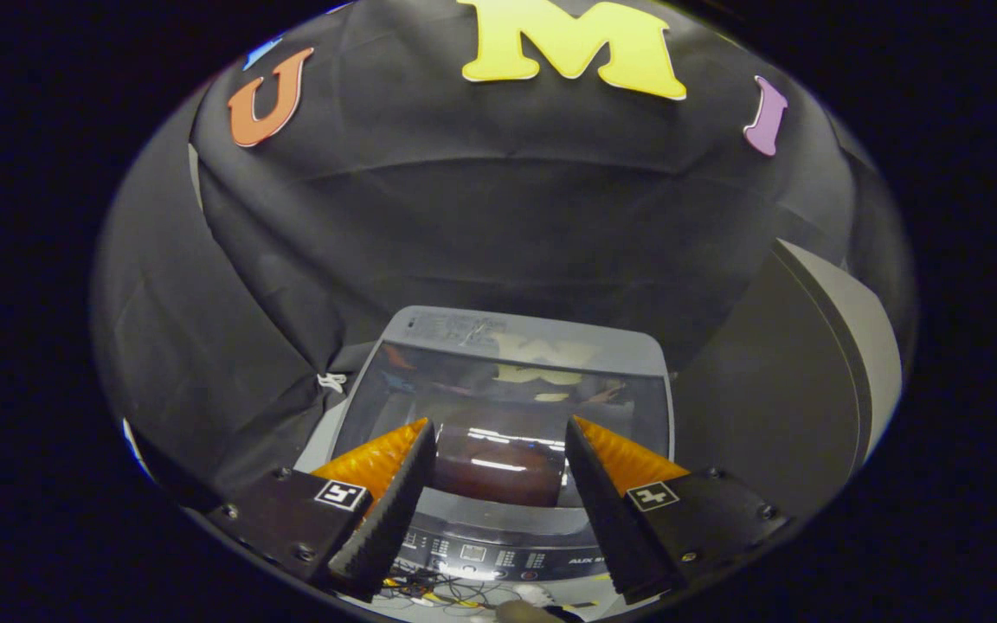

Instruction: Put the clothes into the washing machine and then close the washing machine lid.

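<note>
A grey top-loading washing machine (516,333) stands just ahead of and below my fingers, against the black cloth wall. Its dark glass lid (507,389) lies down flat over the tub and mirrors the wall above. Through the near part of the lid, between my fingers, a reddish-brown patch (498,472) shows; I cannot tell whether it is clothing or a reflection. The control panel (498,549) runs along the machine's near edge. My gripper (498,424) hovers above the lid, open, with nothing between its fingers.
A large dark panel with a pale edge (810,372) stands close to the machine's right side. Loose cables (438,593) lie on a light surface below the control panel. Black cloth hangs close behind and to the left of the machine.
</note>
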`<state>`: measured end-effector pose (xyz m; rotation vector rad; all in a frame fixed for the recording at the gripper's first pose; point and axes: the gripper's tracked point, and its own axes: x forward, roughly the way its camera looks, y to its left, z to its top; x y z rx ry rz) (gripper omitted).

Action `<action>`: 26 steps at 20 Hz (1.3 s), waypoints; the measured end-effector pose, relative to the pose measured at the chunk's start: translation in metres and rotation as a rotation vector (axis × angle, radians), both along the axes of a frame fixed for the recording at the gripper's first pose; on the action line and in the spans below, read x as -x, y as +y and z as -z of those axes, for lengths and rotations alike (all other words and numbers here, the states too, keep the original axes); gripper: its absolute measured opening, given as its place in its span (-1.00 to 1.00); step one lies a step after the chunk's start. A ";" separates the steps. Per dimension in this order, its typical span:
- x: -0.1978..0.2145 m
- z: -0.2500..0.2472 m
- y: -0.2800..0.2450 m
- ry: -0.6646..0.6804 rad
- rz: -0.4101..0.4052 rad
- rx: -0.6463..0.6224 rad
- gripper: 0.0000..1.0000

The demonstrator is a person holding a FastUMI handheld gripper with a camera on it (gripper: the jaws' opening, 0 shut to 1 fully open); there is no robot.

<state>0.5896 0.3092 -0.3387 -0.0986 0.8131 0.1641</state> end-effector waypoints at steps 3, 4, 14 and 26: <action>0.003 0.001 -0.001 0.003 -0.012 0.006 0.89; 0.003 -0.001 -0.001 0.000 -0.014 0.005 0.89; 0.063 -0.123 -0.058 -0.198 0.024 -0.058 0.89; 0.308 -0.387 -0.199 -0.753 0.159 -0.061 0.99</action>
